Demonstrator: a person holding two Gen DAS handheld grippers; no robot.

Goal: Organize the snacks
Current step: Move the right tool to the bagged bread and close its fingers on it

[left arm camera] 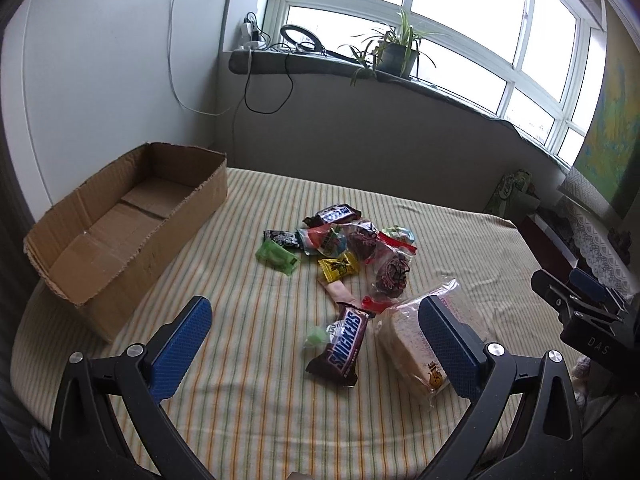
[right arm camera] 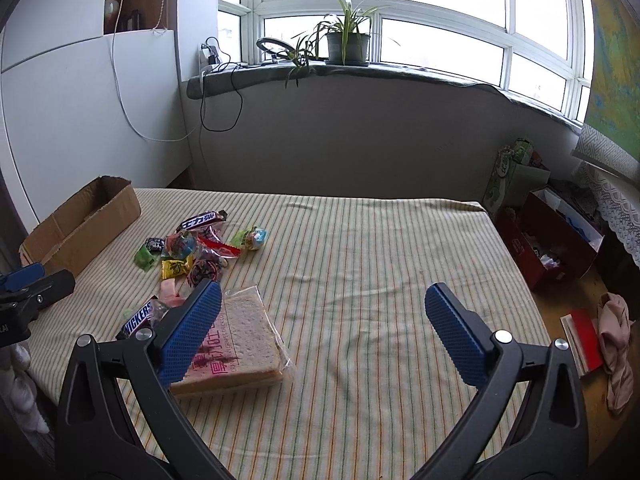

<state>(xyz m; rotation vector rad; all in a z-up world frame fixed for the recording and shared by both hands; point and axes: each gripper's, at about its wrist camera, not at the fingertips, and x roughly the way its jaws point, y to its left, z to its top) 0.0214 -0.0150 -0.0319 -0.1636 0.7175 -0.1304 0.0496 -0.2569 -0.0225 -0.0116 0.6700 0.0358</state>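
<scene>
On the striped bed cover (right arm camera: 360,240) a small heap of snacks (left arm camera: 348,248) lies near the middle, apart from the open cardboard box (left arm camera: 120,232) at the left edge, which looks empty inside. The left gripper (left arm camera: 316,332) hangs released above the cover, jaws wide apart; between them lies a Snickers bar (left arm camera: 340,344), and its right finger hides part of a wrapped sliced bread pack (left arm camera: 408,336). The right gripper (right arm camera: 324,328) is also spread wide and grasps nothing; its left finger covers one corner of the bread. Several small wrappers in the heap overlap, so their print is hard to read. A potted plant (right arm camera: 346,40) stands on the window sill.
</scene>
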